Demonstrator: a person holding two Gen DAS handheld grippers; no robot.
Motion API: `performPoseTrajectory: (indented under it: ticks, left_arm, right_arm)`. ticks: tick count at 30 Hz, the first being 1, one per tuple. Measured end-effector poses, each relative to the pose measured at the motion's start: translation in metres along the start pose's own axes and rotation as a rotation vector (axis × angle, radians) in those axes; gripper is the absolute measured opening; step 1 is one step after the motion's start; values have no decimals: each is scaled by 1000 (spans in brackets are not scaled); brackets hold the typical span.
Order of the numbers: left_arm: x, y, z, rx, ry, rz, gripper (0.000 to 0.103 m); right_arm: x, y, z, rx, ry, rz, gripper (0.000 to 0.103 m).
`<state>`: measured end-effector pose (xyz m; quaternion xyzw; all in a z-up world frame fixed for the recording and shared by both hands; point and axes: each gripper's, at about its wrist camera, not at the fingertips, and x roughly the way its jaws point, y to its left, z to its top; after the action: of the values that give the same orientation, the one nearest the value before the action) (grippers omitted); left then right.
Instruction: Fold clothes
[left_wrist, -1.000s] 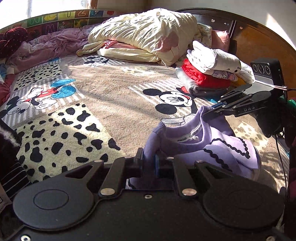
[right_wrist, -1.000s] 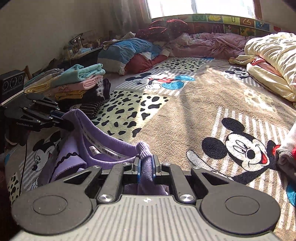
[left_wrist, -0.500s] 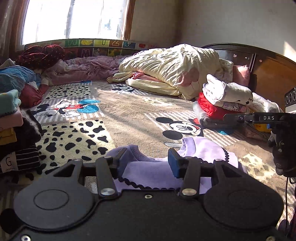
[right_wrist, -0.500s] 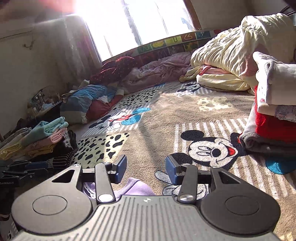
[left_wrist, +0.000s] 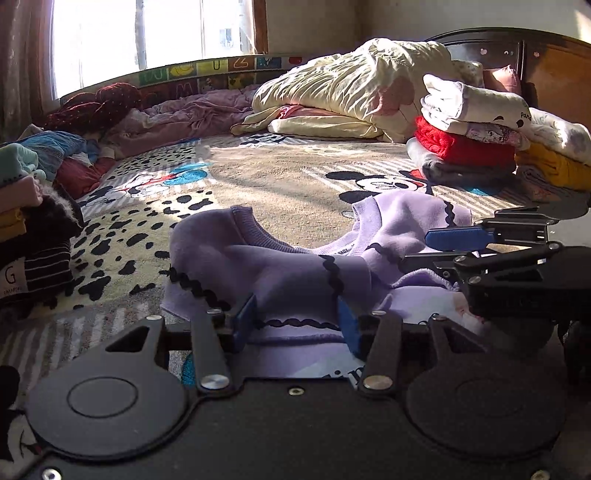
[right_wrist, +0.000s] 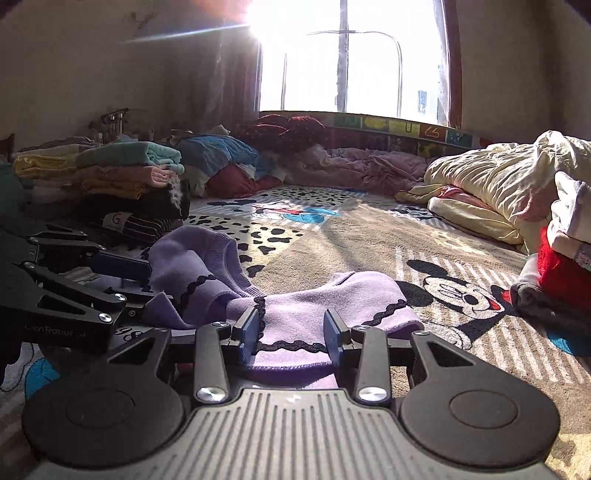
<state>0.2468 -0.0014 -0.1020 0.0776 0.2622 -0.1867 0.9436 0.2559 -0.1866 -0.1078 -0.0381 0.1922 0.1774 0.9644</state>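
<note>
A lilac child's sweatshirt (left_wrist: 280, 266) with black wavy trim lies folded over on the Mickey Mouse blanket (left_wrist: 258, 177); it also shows in the right wrist view (right_wrist: 314, 306). My left gripper (left_wrist: 295, 325) is open, low over the garment's near edge, its blue pads either side of the cloth without pinching it. My right gripper (right_wrist: 291, 332) is open too, over the other near edge. Each gripper shows in the other's view: the right one (left_wrist: 454, 243) at the sweatshirt's right side, the left one (right_wrist: 122, 273) at its left side.
A stack of folded clothes (left_wrist: 33, 236) stands at the left, also in the right wrist view (right_wrist: 110, 184). Another folded stack (left_wrist: 465, 147) with a red item stands at the right. A cream duvet (left_wrist: 351, 96) and rumpled bedding (right_wrist: 351, 166) lie at the back under the window.
Both grippers were shut on the sweatshirt and held it up a second ago. They opened, let it drop onto the blanket, and have since come down low over its near edge.
</note>
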Motion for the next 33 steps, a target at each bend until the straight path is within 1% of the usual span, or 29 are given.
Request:
performPoseTrajectory:
  ticks: [2, 3, 6, 7, 9, 11, 12, 13, 15, 17, 19, 20, 22, 24, 25, 26, 27, 28, 29, 30, 32, 33]
  left_arm:
    - [9, 6, -3, -8, -3, -26, 50]
    - [12, 10, 0, -30, 9, -41, 51]
    - [1, 9, 4, -47, 8, -43, 50]
    - [-5, 10, 6, -57, 8, -44, 48]
    - [-27, 12, 10, -93, -21, -61, 48]
    - [-44, 14, 10, -100, -66, -49, 49]
    - [-51, 14, 8, -92, -96, -47, 50]
    - [-53, 12, 5, -78, -98, -69, 50]
    - [-55, 7, 1, -51, -100, -115, 56]
    - [-40, -2, -10, 2, 17, -135, 58]
    - [-31, -10, -19, 80, 21, -117, 58]
    - [-30, -10, -17, 83, 31, -118, 58]
    - [-30, -9, -16, 80, 36, -127, 58]
    - [-36, -1, -12, 58, 38, -165, 58]
    - [-43, 5, -6, 41, 19, -187, 52]
    - [-52, 11, 1, 20, -43, -182, 48]
    - [-57, 18, 8, -21, -105, -152, 48]
    - [-55, 24, 14, -53, -130, -133, 48]
    - [-52, 30, 19, -84, -153, -114, 48]
    - [-45, 33, 22, -90, -155, -101, 48]
    - [-30, 39, 29, -97, -157, -75, 48]
    - [-24, 39, 29, -91, -147, -82, 48]
  right_arm:
    - [12, -7, -5, 31, 50, 19, 39]
    - [15, -8, -6, 36, 56, 23, 40]
    - [18, -11, -6, 44, 64, 27, 40]
    - [14, -9, -5, 43, 55, 25, 40]
    - [-5, -5, -3, 39, 11, 24, 39]
    - [-32, 0, 0, 19, -52, 25, 40]
    - [-42, 2, 1, -4, -66, 24, 42]
    - [-49, 4, 0, -28, -71, 24, 42]
    - [-53, 6, -5, -48, -56, 33, 43]
    - [-47, 4, -10, -34, -8, 41, 43]
    - [-30, 3, -19, -32, 95, 67, 43]
    - [-26, 2, -24, -24, 118, 77, 43]
    - [-26, 1, -29, 8, 112, 77, 43]
    - [-29, 5, -29, -13, 104, 71, 43]
    - [-33, 5, -28, -11, 92, 76, 43]
    - [-39, 3, -24, 4, 72, 86, 43]
    - [-46, 1, -20, 21, 37, 88, 43]
    - [-53, 0, -13, 27, -10, 79, 44]
    - [-54, 1, -6, 6, -42, 70, 47]
    - [-50, 3, 2, -28, -61, 64, 55]
    - [-34, 4, 15, -81, -71, 54, 56]
    - [-25, 3, 19, -84, -59, 60, 56]
